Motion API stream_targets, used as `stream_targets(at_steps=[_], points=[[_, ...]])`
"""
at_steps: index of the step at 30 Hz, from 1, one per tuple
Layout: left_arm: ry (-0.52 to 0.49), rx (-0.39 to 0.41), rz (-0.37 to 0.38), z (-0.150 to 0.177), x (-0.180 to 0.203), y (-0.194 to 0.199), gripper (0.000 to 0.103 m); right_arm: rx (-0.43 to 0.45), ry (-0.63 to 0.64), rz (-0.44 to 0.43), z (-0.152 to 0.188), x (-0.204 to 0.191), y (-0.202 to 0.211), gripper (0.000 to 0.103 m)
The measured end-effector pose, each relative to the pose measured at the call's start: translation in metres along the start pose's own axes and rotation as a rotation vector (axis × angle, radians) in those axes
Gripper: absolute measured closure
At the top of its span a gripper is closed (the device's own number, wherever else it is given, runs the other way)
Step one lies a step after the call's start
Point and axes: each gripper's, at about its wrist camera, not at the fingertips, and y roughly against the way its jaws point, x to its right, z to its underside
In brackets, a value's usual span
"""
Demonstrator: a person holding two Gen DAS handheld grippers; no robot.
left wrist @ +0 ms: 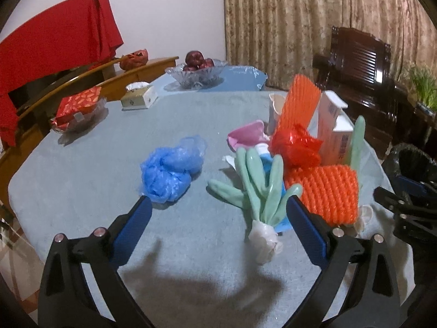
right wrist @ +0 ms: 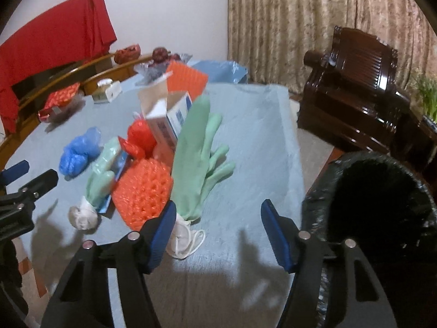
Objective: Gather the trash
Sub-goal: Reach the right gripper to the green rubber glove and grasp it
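Approach phase; nothing is gripped yet. The trash is heaped mid-table on the blue-grey cloth (left wrist: pixel 82 191): crumpled blue plastic bag (left wrist: pixel 170 173), two green rubber gloves, orange foam nets, red plastic bag (left wrist: pixel 293 146), small cartons (left wrist: pixel 334 128), a pink piece (left wrist: pixel 247 135).

Left gripper (left wrist: pixel 220 220): fingers are spread wide and empty. The blue bag sits just at its left fingertip; the nearer green glove (left wrist: pixel 258 186) is framed between the jaws but not touched.

Right gripper (right wrist: pixel 218 228): fingers are held moderately apart with nothing between the pads. The second green glove (right wrist: pixel 196 161) and a white crumpled mask (right wrist: pixel 183 239) lie just beside its left finger, partly hidden behind it; contact cannot be confirmed.

The bin with black liner (right wrist: pixel 382 207) is seen at the table's right edge, close to the right gripper.

Step judged: first pick is being lined up, likely one item per hand.

Next move needs:
- each gripper to be lowered over a soft item so that the material is bunched between the pads;
- jaws to be closed fully, since gloves and film are thin and slip easily;
- the orange net (right wrist: pixel 142 191) not to be dragged along;
- a short carry to the bin, with release over the opening.
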Motion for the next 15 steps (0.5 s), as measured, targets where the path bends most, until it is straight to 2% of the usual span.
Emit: stream_targets(at_steps=[3,7,13,15], points=[[-0.005,-0.014,0.029,0.001,0.002,-0.009,0.017,-0.010,-0.017,-0.022,-0.003,0.002,-0.010,0.040],[0.002,-0.024,0.039,0.001,0.005,-0.018,0.018,-0.021,0.002,-0.045,-0.011,-0.002,-0.024,0.041],[-0.011,-0.038,0.054,0.002,0.014,-0.026,0.018,-0.066,-0.013,-0.096,-0.011,-0.007,-0.046,0.050],[-0.019,-0.045,0.059,0.003,0.017,-0.029,0.018,-0.079,-0.033,-0.141,-0.011,-0.005,-0.050,0.062]])
